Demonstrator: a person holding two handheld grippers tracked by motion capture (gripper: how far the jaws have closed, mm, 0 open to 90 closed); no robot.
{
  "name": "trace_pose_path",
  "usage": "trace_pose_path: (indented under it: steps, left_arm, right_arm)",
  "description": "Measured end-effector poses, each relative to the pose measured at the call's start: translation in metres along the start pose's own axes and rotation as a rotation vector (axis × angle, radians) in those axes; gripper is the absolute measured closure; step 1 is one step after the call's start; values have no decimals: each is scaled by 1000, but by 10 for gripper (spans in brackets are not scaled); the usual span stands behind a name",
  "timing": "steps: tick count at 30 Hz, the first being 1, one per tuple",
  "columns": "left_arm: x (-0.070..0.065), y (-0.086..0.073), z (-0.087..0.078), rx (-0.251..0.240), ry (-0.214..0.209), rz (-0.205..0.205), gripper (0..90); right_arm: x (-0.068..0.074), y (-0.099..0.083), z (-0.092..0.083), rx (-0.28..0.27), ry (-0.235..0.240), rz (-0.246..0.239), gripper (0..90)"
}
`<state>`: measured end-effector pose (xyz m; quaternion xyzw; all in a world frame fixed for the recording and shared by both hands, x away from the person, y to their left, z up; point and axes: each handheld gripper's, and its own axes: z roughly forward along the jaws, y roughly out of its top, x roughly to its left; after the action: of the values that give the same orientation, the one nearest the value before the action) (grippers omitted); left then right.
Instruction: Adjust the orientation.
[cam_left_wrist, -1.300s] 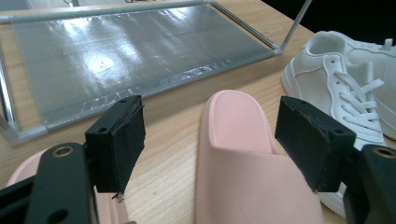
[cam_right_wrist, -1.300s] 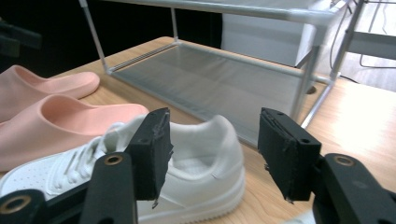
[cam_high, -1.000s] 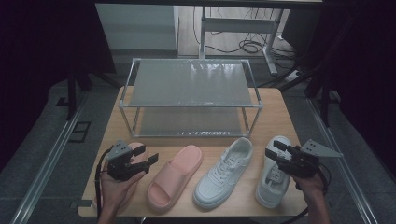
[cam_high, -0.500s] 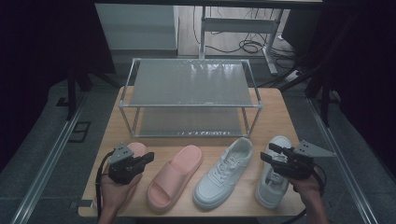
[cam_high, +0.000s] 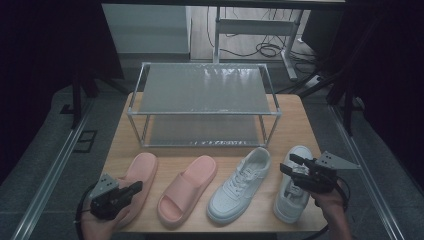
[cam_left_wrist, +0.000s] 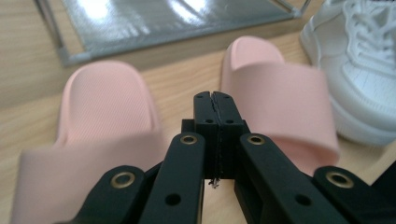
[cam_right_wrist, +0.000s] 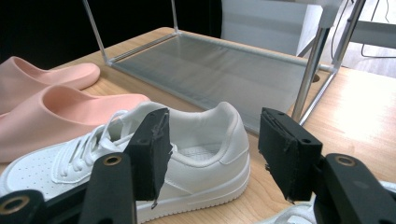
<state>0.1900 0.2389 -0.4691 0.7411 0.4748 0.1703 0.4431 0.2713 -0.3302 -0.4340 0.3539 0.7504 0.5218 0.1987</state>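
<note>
Shoes stand four in a row along the table's (cam_high: 295, 120) near edge, in front of one two-tier metal rack (cam_high: 202, 95): two white sneakers, one (cam_high: 242, 182) mid-row and one (cam_high: 292, 185) at the near right corner, and two pink slides (cam_high: 187, 187) (cam_high: 140, 175) toward the near left corner. Bare wood lies between row and rack. The right gripper (cam_right_wrist: 212, 154) has just been opening, released, over the corner sneaker; the left gripper (cam_left_wrist: 215, 100) is clenched on nothing above the outer slide.
</note>
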Motion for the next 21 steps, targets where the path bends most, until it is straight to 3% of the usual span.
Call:
trace_pose_path:
  steps: [5,12,17,21]
  left_arm:
    - [3,-10,-1,14,0,-11,900]
    - [-8,-19,4,31,1,-6,900]
    - [-10,-26,12,71,-13,-16,900]
    - [-12,-36,21,117,1,-14,900]
  right_arm:
    - [-1,-5,4,9,-8,14,432]
    - [-1,-6,7,17,-9,11,431]
    - [-1,-6,4,13,-16,11,431]
    - [-1,-5,2,10,-20,9,431]
